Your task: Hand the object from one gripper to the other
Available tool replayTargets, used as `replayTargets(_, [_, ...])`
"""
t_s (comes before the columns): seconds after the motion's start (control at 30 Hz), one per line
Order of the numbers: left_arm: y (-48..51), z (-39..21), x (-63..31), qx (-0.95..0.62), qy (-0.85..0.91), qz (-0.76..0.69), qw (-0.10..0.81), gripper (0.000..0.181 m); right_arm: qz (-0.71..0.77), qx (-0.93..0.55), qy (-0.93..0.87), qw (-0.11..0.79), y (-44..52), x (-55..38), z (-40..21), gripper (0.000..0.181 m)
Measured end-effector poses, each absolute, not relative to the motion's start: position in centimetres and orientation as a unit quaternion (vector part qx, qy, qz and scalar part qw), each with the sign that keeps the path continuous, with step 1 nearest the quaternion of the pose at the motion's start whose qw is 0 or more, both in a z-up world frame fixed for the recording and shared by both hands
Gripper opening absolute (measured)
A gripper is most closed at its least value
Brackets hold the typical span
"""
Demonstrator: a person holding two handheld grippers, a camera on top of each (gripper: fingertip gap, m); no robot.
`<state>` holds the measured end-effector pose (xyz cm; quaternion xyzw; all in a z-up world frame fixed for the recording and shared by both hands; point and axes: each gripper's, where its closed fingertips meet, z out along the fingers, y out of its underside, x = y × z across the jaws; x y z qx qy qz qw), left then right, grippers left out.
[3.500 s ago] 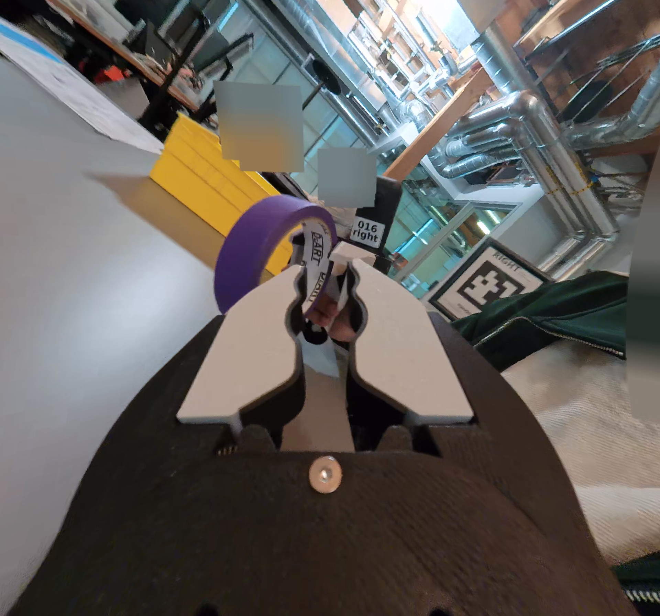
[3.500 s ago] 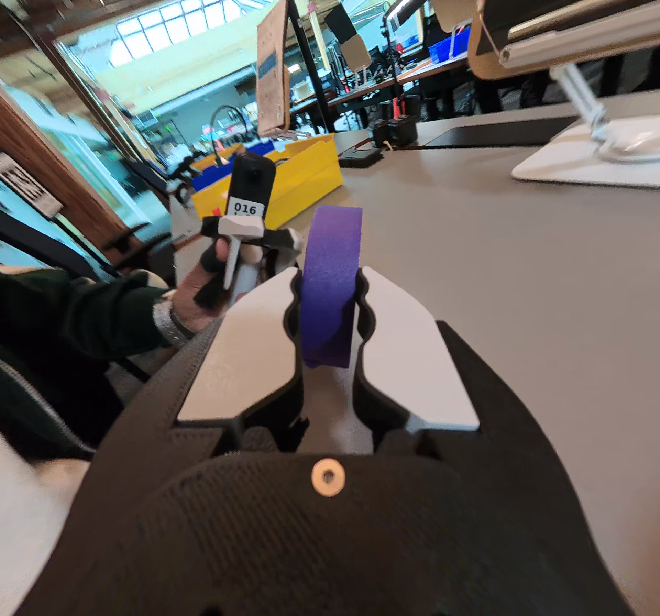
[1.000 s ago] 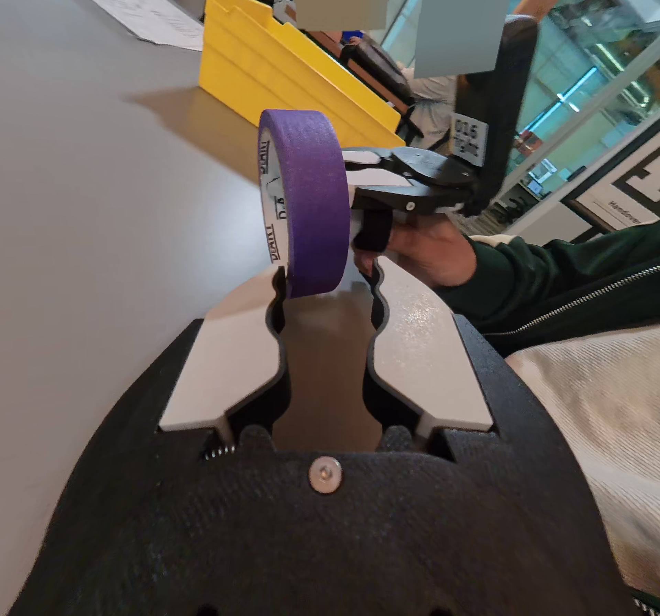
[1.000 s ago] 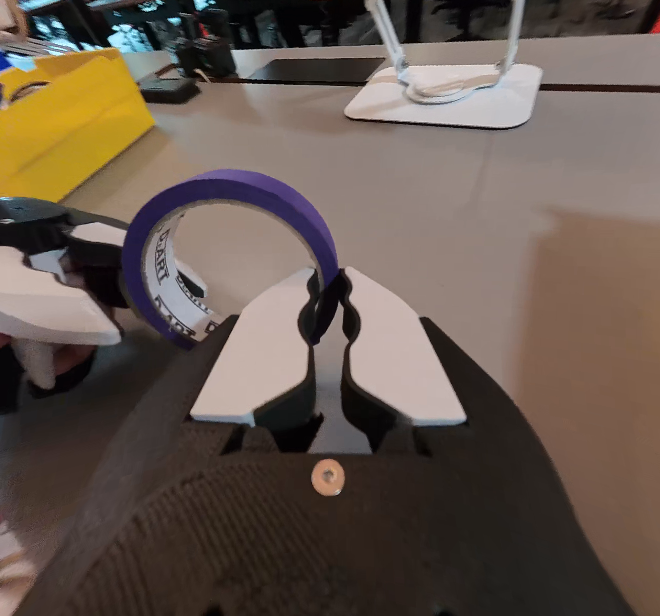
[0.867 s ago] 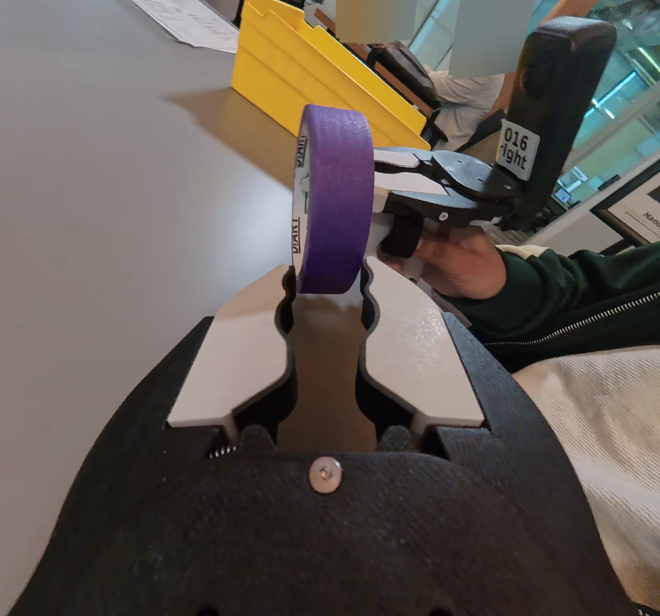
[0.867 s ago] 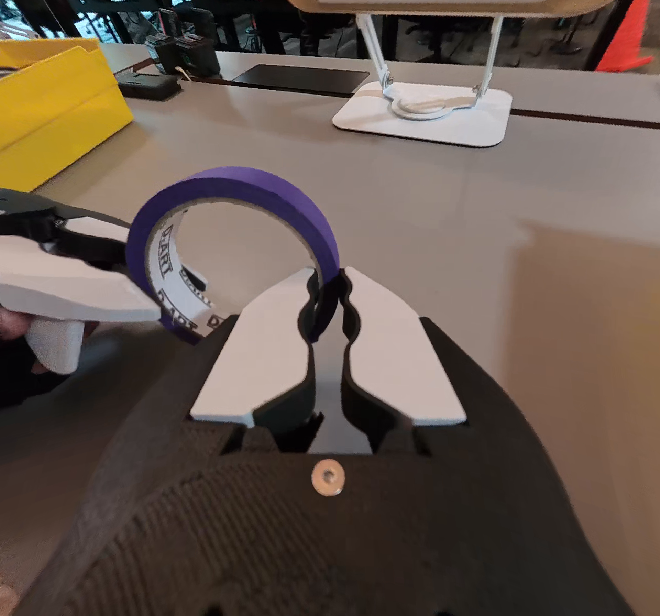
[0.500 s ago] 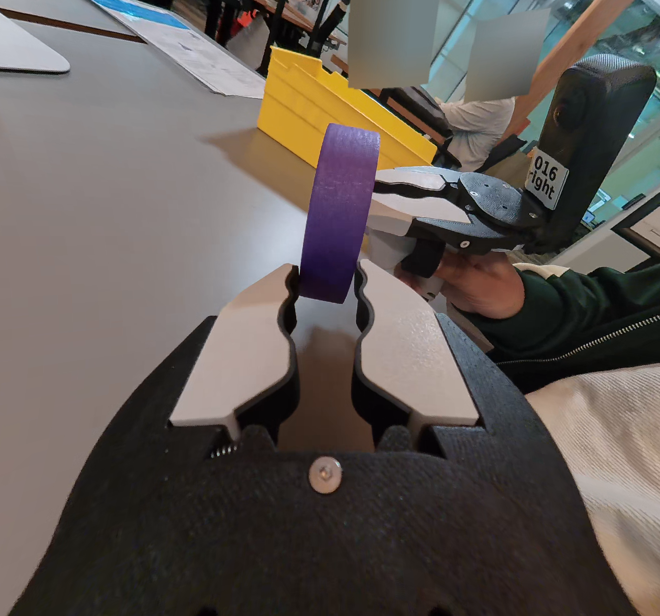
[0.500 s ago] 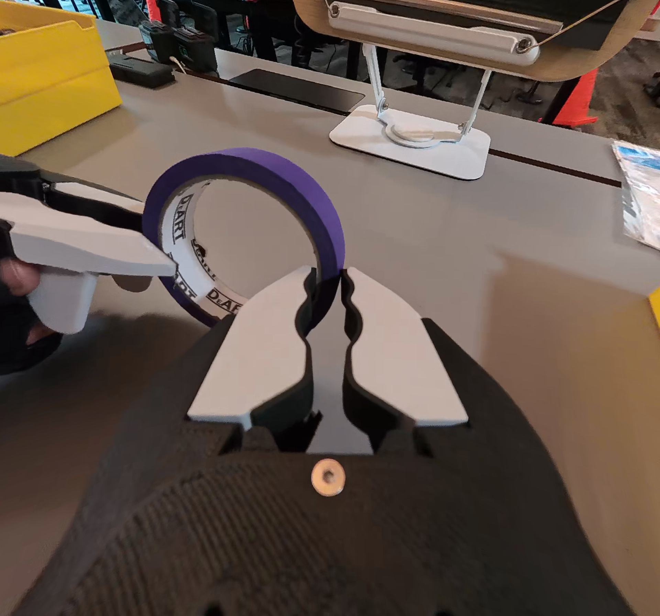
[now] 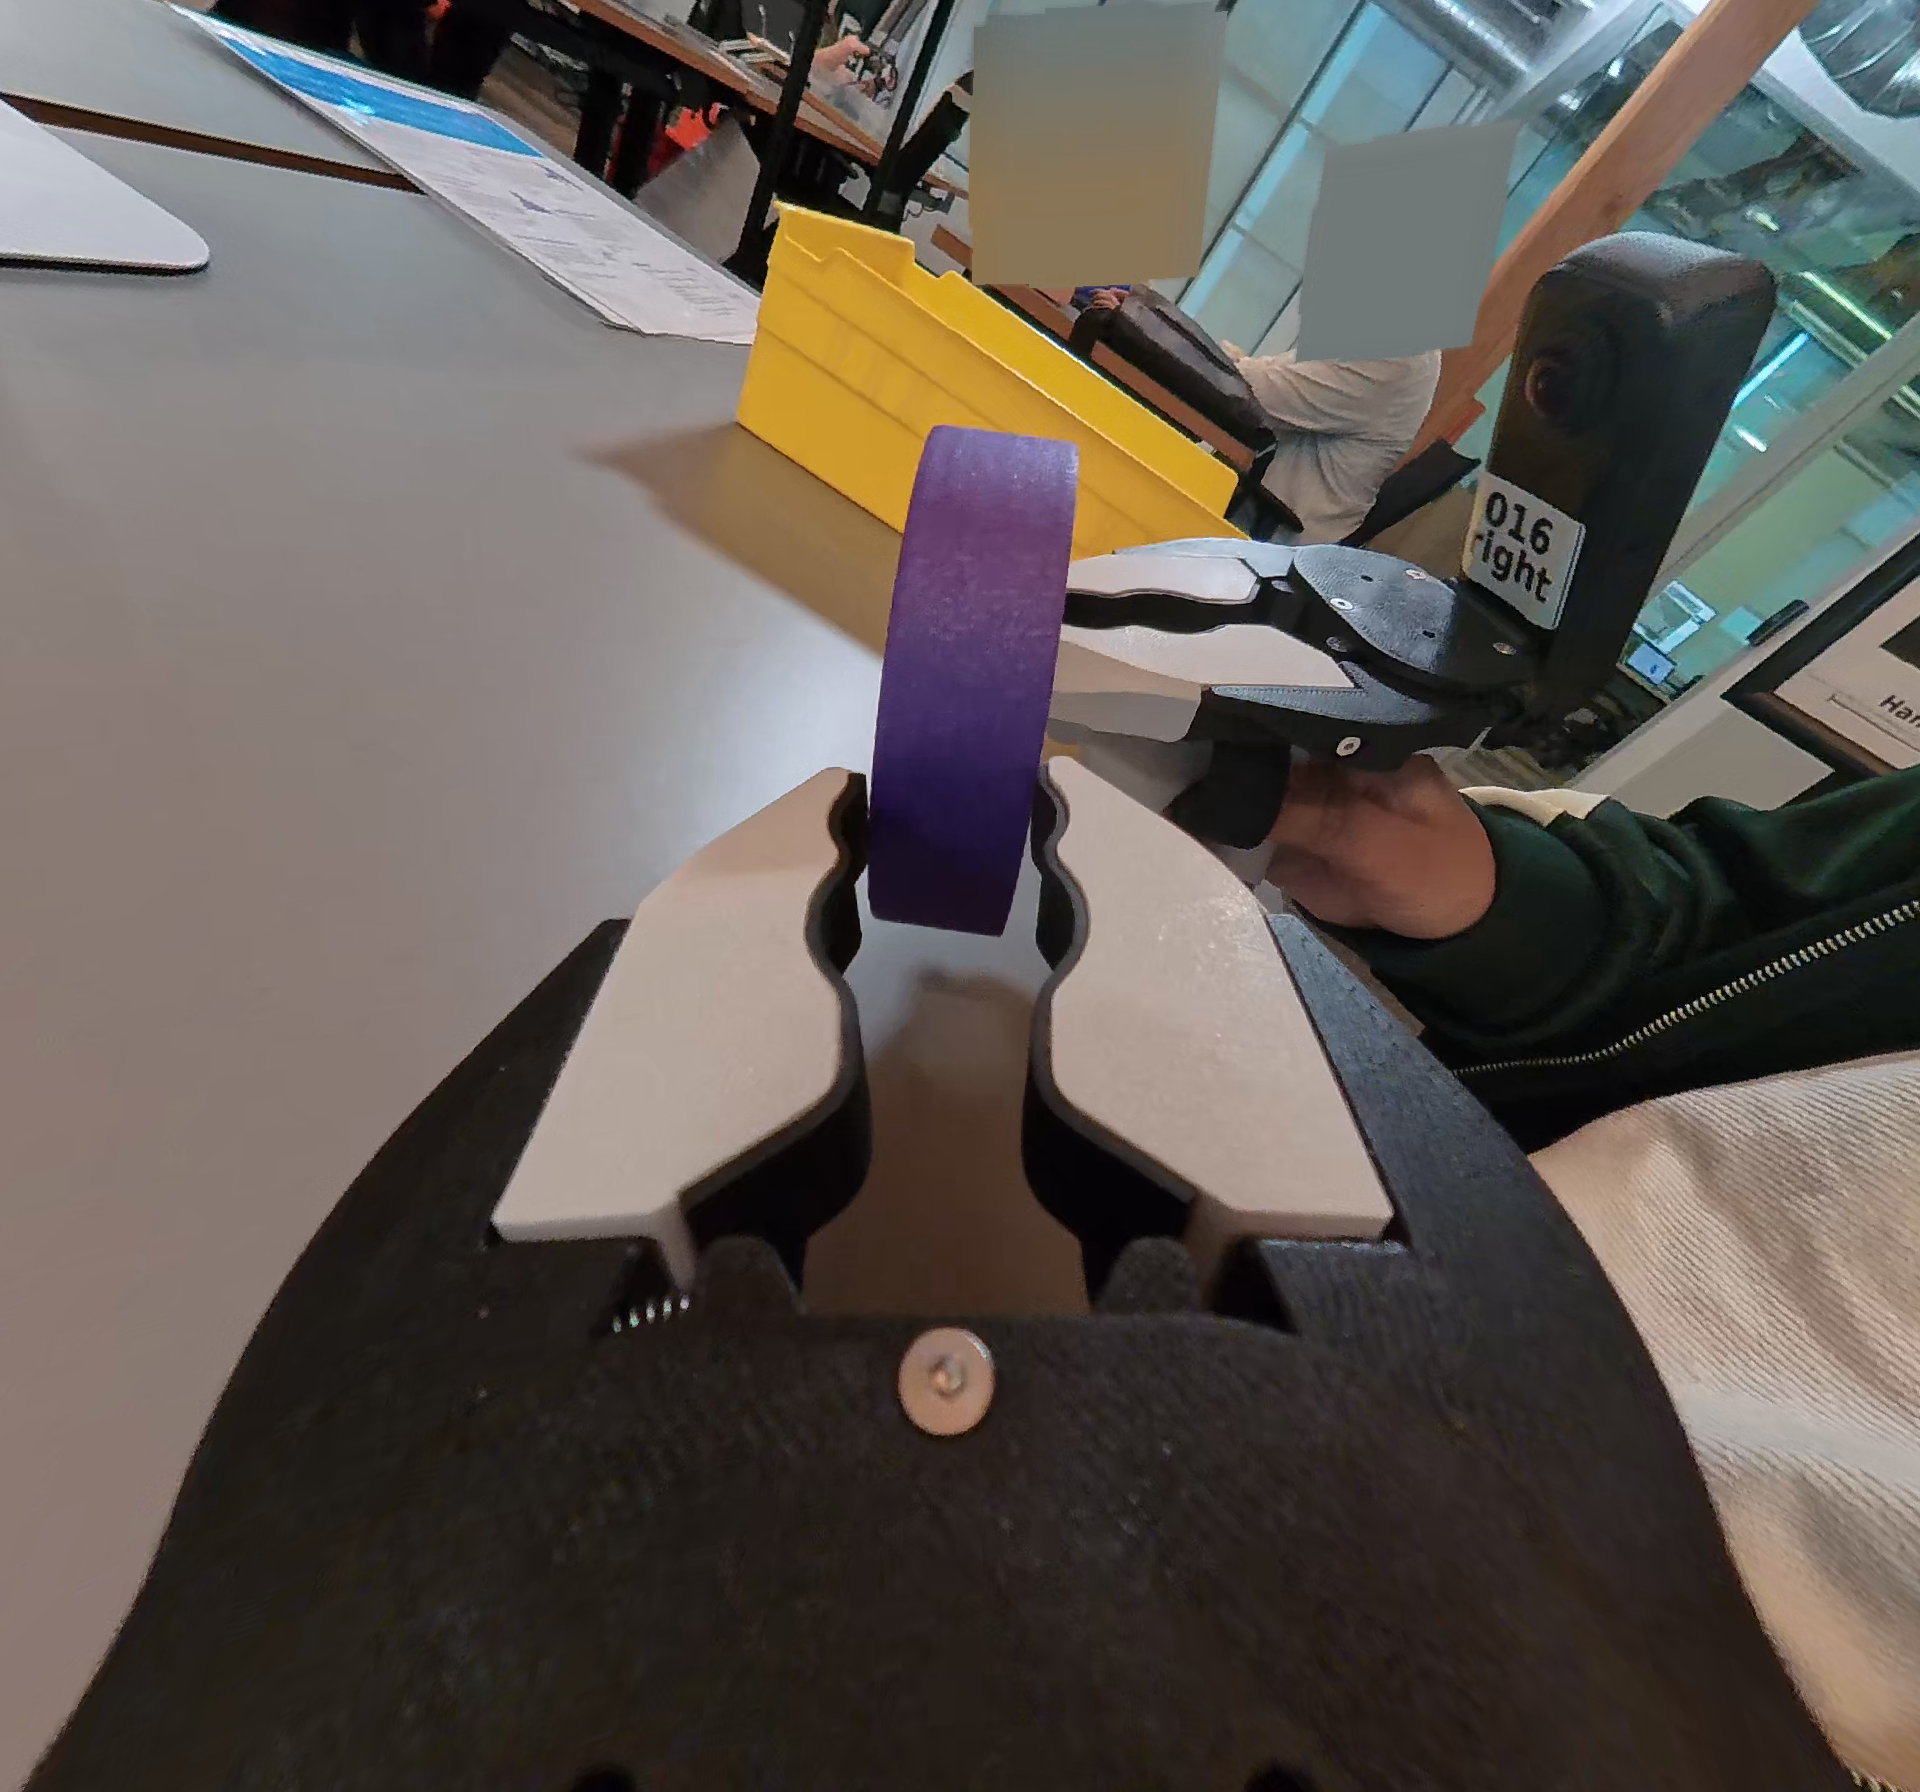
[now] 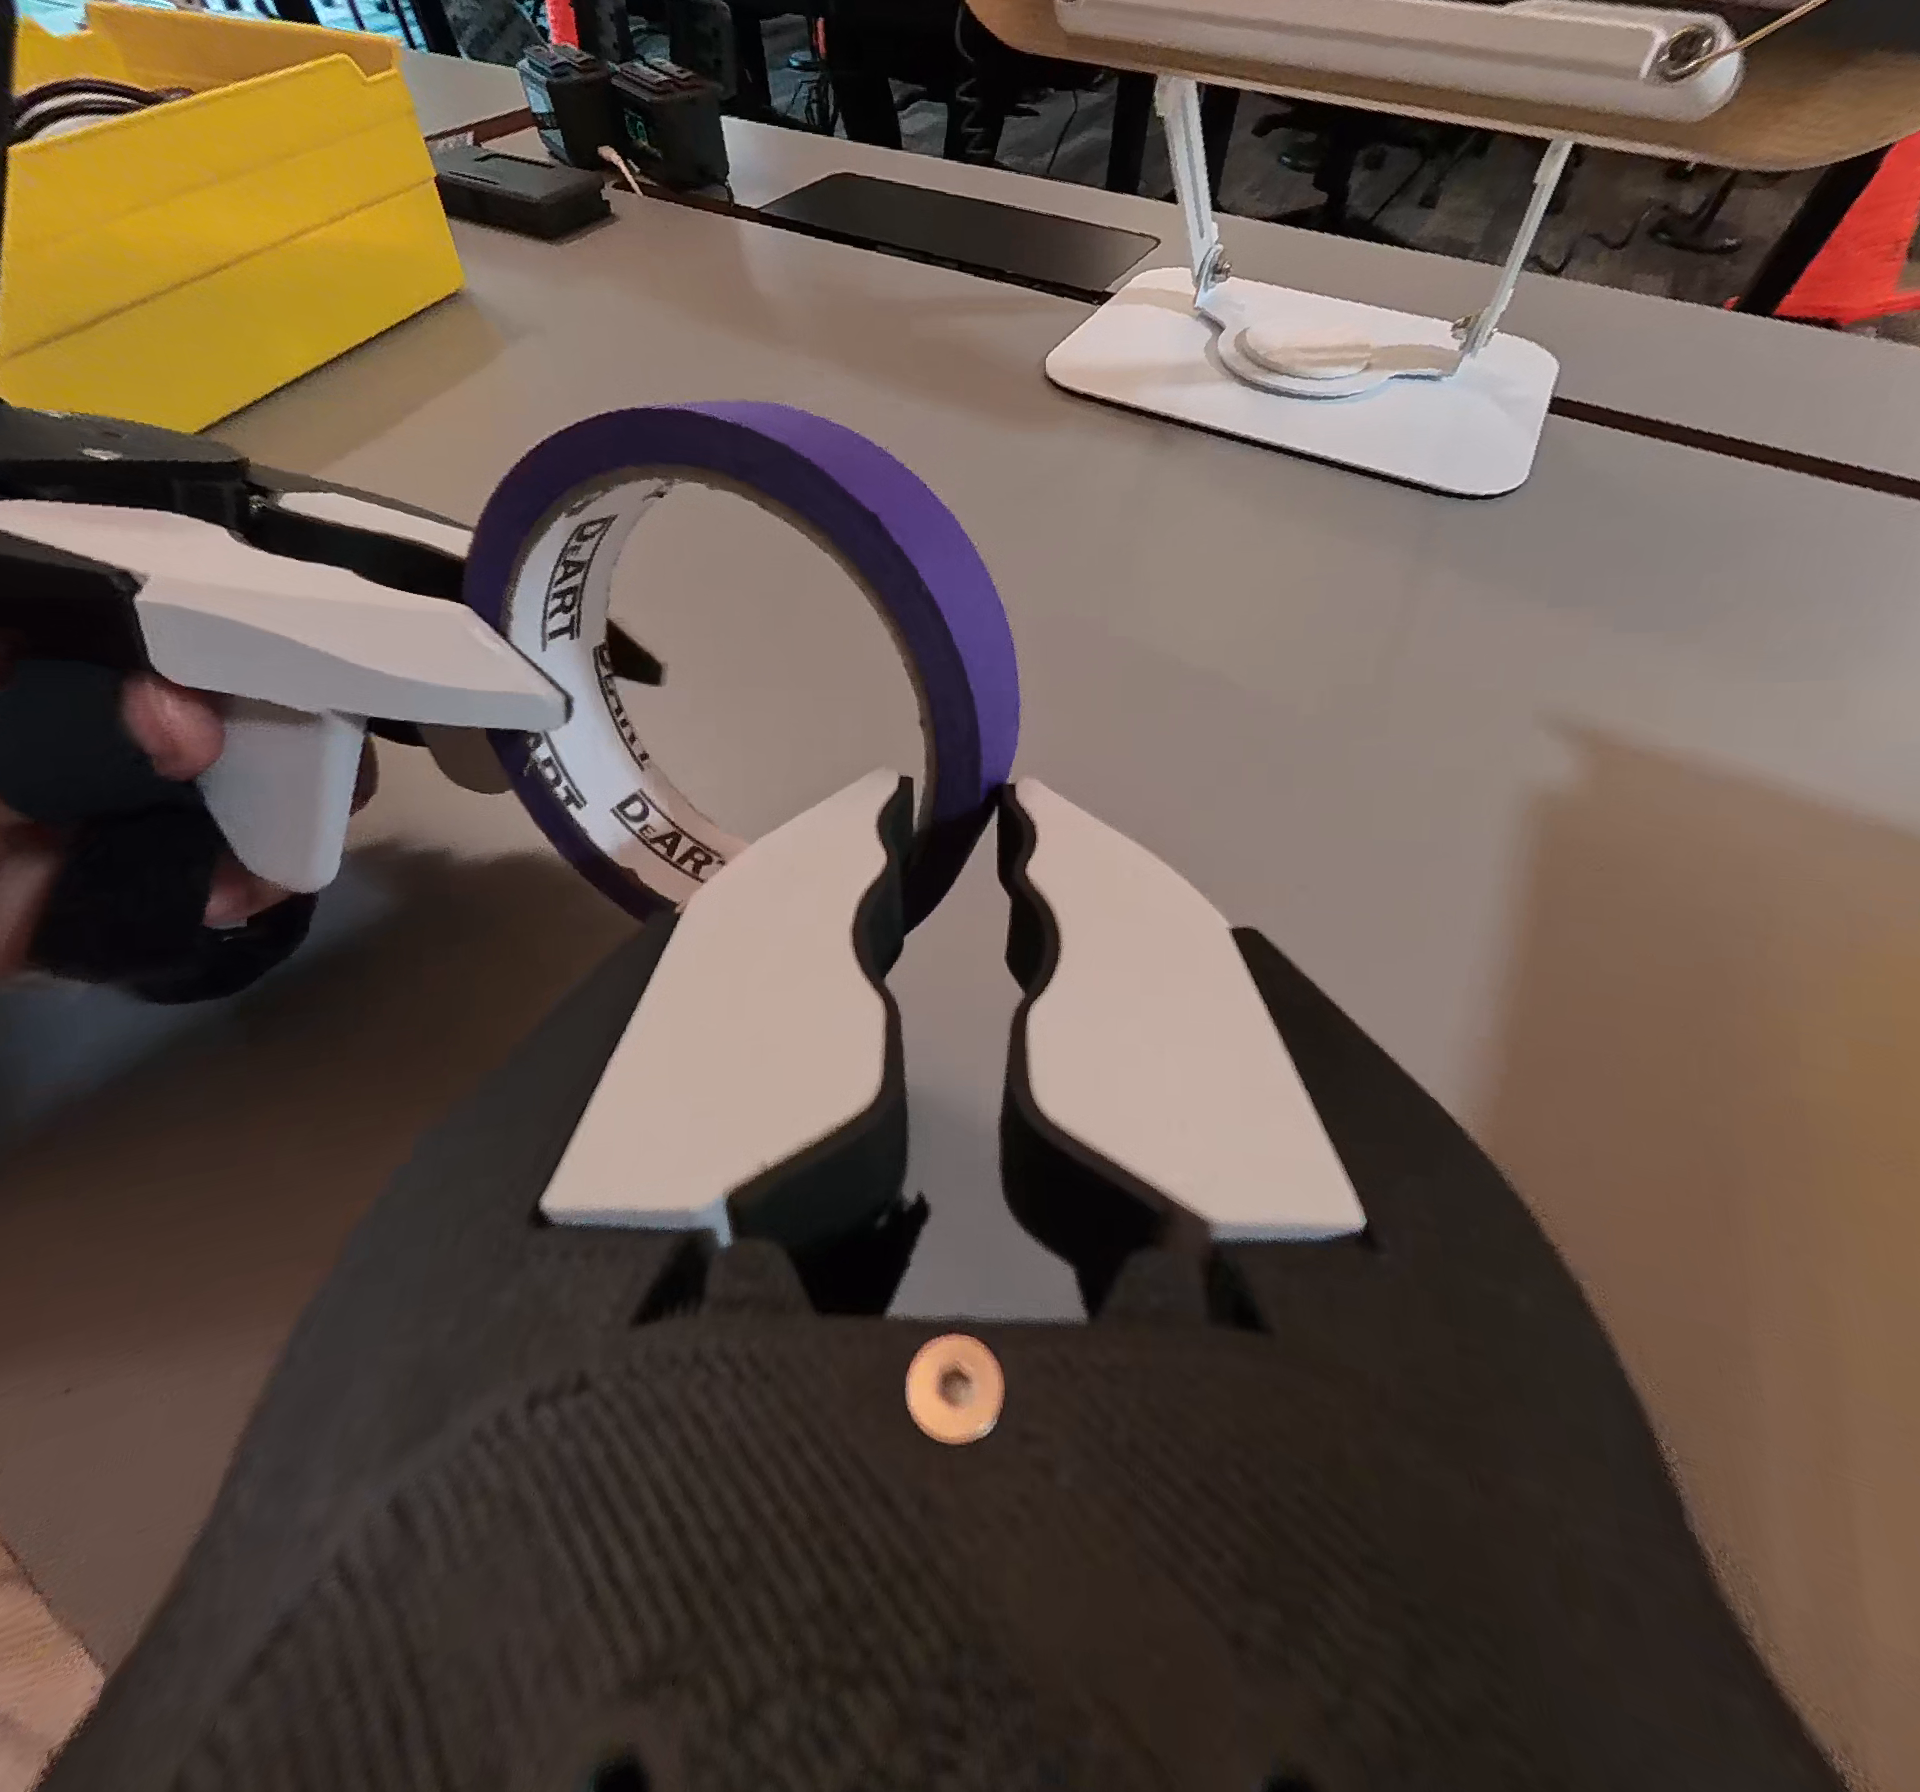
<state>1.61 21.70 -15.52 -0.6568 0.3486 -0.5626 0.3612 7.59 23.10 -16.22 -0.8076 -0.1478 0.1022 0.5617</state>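
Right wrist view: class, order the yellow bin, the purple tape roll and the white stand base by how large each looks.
1. Purple tape roll
2. Yellow bin, partly cut off
3. White stand base

The roll is nearest the camera, so true sizes stay unsure.

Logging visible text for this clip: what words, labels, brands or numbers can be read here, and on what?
I don't copy out writing, so this lists only what bears it.
Legible print: the white sticker on the black camera housing.
Legible repeated brand print: the white inner core of the purple tape roll.
Too small to read: the paper sheet on the table.
Cut off at the edge: the sign.
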Motion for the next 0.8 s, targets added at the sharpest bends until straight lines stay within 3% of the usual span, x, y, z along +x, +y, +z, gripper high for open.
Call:
replayTargets(0.27, [21.8,-14.6,1.4,-0.653,0.346,-0.570,0.360,0.030,0.134,-0.785,-0.160,0.583,23.0,7.2,-15.5,0.020])
replayTargets(0.47, [22.4,-13.9,0.8,-0.640,0.269,-0.651,0.306,0.030,0.309,-0.738,-0.166,0.577,22.6,6.5,-14.3,0.064])
replayTargets(0.57, [22.6,-13.9,0.6,-0.632,0.255,-0.673,0.288,0.030,0.412,-0.702,-0.121,0.568,22.5,7.9,-12.9,0.065])
replayTargets(0.67, [22.1,-13.7,0.9,-0.619,0.271,-0.684,0.276,0.030,0.516,-0.668,-0.104,0.527,21.8,8.1,-12.1,0.054])
replayTargets(0.8, [21.2,-13.5,1.3,-0.605,0.285,-0.698,0.255,0.030,0.570,-0.655,-0.117,0.483,21.0,7.1,-12.1,0.053])
